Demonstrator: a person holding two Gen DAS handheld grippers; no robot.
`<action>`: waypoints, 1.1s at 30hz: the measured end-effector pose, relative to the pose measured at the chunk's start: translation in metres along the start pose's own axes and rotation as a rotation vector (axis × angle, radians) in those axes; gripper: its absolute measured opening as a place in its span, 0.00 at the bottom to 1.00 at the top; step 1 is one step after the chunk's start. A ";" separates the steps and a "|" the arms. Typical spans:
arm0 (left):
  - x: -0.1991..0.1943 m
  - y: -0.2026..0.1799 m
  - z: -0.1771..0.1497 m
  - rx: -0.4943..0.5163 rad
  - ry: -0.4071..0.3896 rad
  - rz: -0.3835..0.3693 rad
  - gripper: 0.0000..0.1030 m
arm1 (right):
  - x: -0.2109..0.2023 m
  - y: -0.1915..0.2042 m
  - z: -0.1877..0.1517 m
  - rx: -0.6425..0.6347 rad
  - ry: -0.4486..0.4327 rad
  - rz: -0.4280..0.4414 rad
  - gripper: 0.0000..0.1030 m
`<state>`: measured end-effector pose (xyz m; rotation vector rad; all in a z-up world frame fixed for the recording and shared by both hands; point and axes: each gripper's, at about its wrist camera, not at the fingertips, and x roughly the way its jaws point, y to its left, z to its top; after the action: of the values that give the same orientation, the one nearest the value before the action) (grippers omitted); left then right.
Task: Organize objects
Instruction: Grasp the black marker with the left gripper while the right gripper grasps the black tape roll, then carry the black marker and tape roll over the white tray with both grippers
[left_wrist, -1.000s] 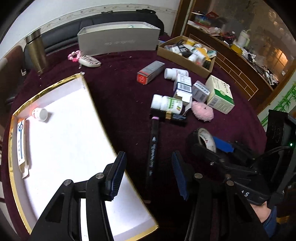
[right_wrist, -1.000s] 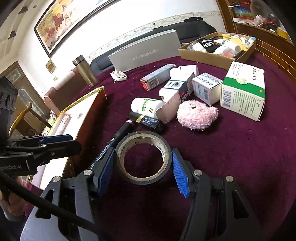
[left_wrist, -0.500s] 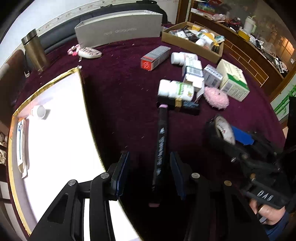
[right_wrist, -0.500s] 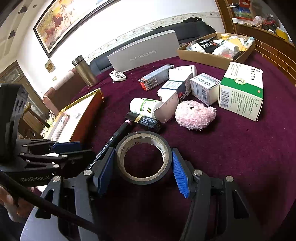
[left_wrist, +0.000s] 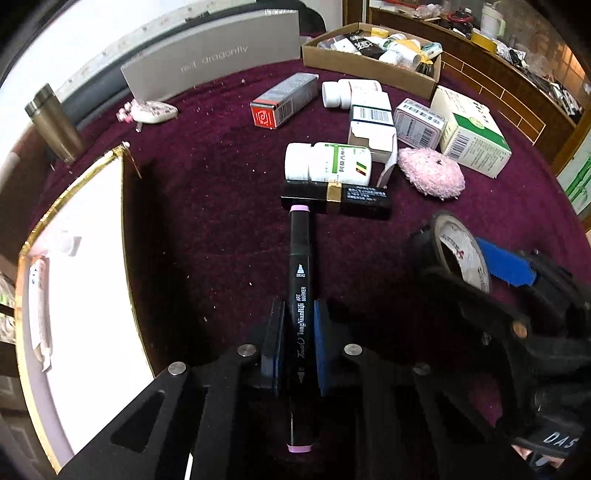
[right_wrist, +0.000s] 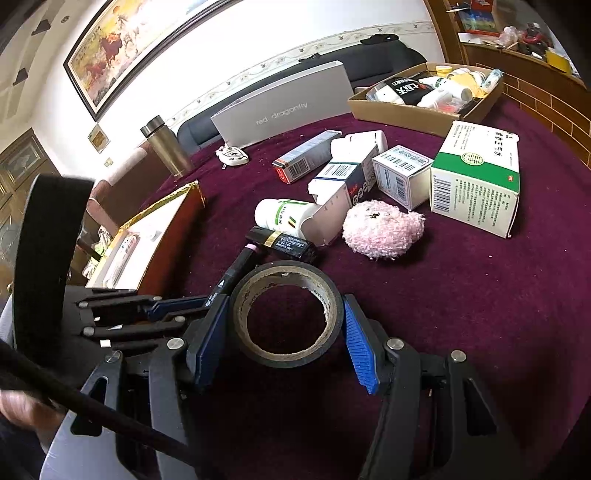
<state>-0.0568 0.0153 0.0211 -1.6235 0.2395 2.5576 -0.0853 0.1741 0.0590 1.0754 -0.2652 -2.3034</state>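
Observation:
A black art marker with pink ends lies on the purple tablecloth, its far end against a black-and-gold lipstick tube. My left gripper has its jaws closing on the marker's middle, and both blue pads press its barrel. In the right wrist view the marker shows only partly, beside the left gripper. My right gripper is shut on a black tape roll, held by its outer wall. The left wrist view shows that tape roll tilted up at the right.
A white tray with a gold rim lies at the left, holding a small cap and a sachet. Ahead are a white pill bottle, a pink puff, several cartons, a cardboard box of bottles, a grey box and a metal flask.
My left gripper dropped down over the marker and its jaws closed onto the barrel. The right gripper and its tape roll stayed where they were.

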 end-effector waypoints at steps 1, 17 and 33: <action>-0.002 -0.001 -0.005 -0.015 -0.013 -0.010 0.11 | 0.000 -0.001 0.000 0.004 -0.002 -0.002 0.57; -0.061 0.016 -0.052 -0.134 -0.249 0.036 0.11 | 0.001 0.005 -0.001 -0.023 -0.001 -0.004 0.56; -0.084 0.010 -0.062 -0.119 -0.317 0.047 0.11 | 0.004 0.009 -0.002 -0.061 -0.001 -0.017 0.56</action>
<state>0.0325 -0.0067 0.0718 -1.2303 0.1005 2.8628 -0.0818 0.1645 0.0589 1.0503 -0.1862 -2.3115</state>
